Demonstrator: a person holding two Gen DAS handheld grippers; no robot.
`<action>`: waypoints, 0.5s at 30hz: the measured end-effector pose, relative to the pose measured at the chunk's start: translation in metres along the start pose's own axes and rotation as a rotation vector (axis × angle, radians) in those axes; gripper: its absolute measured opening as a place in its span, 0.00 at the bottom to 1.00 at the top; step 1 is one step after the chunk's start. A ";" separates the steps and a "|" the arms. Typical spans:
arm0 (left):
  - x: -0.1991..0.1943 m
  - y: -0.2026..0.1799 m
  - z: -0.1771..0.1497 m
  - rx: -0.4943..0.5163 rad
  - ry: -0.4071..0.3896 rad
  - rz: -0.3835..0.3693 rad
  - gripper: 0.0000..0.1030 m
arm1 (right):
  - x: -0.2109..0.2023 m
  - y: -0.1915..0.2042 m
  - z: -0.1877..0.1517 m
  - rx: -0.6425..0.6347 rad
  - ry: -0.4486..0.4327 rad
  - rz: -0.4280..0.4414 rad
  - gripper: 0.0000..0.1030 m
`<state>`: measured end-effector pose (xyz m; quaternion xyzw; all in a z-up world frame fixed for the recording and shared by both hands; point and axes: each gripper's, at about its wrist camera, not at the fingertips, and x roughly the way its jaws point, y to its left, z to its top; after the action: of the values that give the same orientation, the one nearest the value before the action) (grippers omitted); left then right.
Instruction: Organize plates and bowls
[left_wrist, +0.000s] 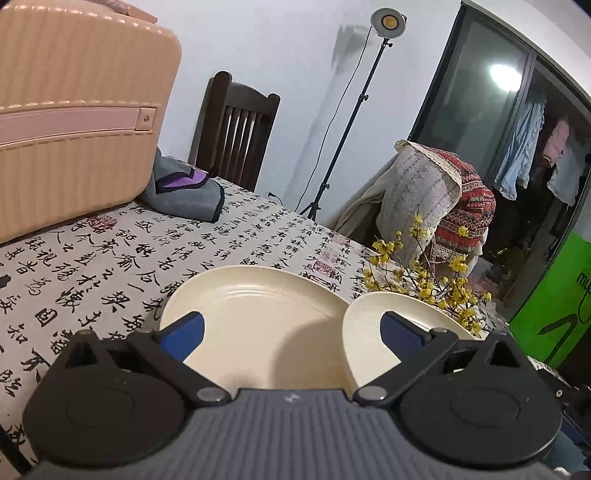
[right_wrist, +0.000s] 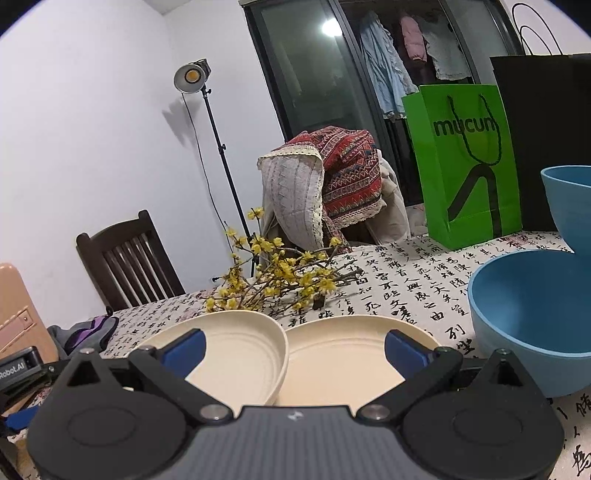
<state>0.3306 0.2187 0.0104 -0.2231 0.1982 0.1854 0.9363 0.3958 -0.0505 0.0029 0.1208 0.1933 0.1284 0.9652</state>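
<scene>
Two blue bowls (right_wrist: 532, 317) appear only in the right wrist view

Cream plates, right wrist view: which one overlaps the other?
The left cream plate is the one on top: its right rim rides over the edge of the right cream plate, which lies flat on the tablecloth nearer the blue bowl.

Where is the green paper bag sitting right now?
In the right wrist view the green bag stands upright on the calligraphy tablecloth at the far right, beside a black bag, behind the blue bowls.
</scene>
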 end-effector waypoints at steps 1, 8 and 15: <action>0.001 0.000 0.000 0.001 0.002 -0.002 1.00 | 0.000 0.000 0.000 0.002 0.002 0.001 1.00; 0.008 -0.004 -0.004 0.025 0.007 -0.001 1.00 | 0.004 -0.003 0.000 0.021 0.027 0.021 1.00; 0.010 -0.009 -0.006 0.040 0.009 -0.023 1.00 | 0.009 -0.011 0.000 0.093 0.062 0.067 0.97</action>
<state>0.3417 0.2107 0.0038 -0.2072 0.2035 0.1694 0.9418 0.4065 -0.0581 -0.0032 0.1680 0.2249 0.1553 0.9472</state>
